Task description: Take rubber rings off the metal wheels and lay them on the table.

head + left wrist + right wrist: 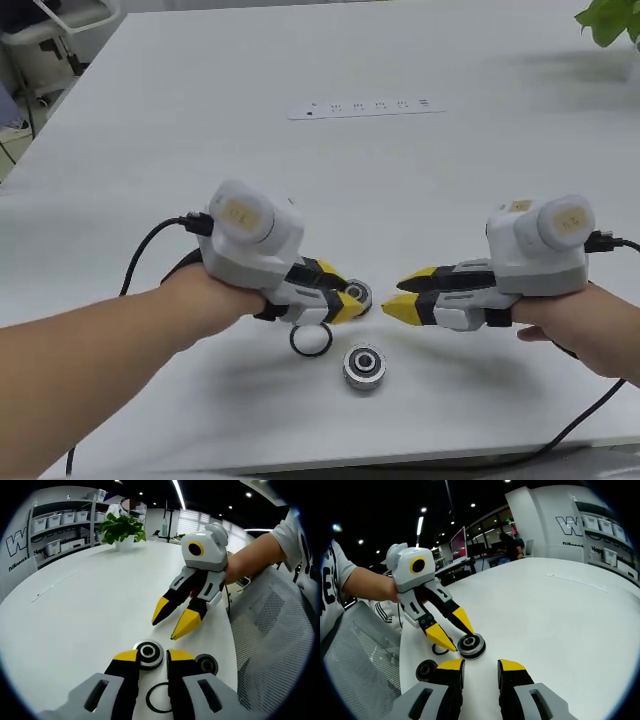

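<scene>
White tabletop [200,150], room with shelves [55,530]. Near the front edge: ring [311,340] lying flat and loose. Left gripper [348,300] pinches wheel [148,653], which lies flat, bore up. Second wheel [364,366] is nearby, bore up. Right gripper [392,297] has jaws parted, empty.

Yellow tips are seen on the left gripper [352,300] and right gripper [393,296]. The rubber ring [293,342] is coloured black, the wheel [148,654] black and silver, the table [300,180] white.
</scene>
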`<state>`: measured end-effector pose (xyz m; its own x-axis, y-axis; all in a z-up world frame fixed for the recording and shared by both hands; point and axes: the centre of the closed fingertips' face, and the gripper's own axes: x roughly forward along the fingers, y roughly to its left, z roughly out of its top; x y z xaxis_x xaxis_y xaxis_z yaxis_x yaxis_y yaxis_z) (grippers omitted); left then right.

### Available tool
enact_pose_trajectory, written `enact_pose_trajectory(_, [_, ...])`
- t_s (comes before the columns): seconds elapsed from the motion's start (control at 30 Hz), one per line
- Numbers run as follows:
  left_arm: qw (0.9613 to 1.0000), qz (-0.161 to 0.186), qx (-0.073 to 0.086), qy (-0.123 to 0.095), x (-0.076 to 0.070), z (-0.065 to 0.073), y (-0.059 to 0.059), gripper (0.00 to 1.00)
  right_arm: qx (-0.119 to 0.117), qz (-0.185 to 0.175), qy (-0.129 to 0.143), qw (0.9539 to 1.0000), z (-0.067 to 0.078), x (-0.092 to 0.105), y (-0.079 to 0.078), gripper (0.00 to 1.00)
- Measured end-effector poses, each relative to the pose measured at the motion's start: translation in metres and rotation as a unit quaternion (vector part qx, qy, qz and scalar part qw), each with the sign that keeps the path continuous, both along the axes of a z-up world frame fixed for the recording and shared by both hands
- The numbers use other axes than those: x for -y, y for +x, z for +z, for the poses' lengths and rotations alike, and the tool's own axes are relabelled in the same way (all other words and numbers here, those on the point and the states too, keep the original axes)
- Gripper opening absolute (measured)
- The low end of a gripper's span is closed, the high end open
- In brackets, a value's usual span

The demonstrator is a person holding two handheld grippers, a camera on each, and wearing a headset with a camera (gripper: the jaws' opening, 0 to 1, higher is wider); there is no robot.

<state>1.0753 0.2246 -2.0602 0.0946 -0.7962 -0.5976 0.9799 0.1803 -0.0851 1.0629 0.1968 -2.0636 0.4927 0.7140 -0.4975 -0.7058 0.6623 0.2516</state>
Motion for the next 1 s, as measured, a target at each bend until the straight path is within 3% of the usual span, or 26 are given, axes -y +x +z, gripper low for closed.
enact_pose_trajectory(0.13, [0.9999, 0.003, 0.012, 0.002, 0.001, -0.001, 0.005, 0.11, 0.000, 0.001, 0.000, 1.0000, -0.001, 0.000, 0.000, 0.24])
enact_pose_trajectory(0.33, [0.9988, -0.001, 0.048, 0.007, 0.002, -0.001, 0.007, 0.08, -0.001, 0.003, -0.003, 1.0000, -0.003, 0.001, 0.001, 0.24])
enact_pose_trajectory(0.73, [0.9986, 0.009, 0.053, 0.002, 0.004, 0.000, 0.003, 0.07, 0.009, 0.025, -0.008, 0.9996, -0.002, -0.009, 0.002, 0.25])
enact_pose_trajectory(1.0, [0.9986, 0.012, 0.052, 0.004, 0.007, 0.000, -0.003, 0.07, 0.015, 0.051, -0.028, 0.9982, -0.008, -0.020, 0.000, 0.26])
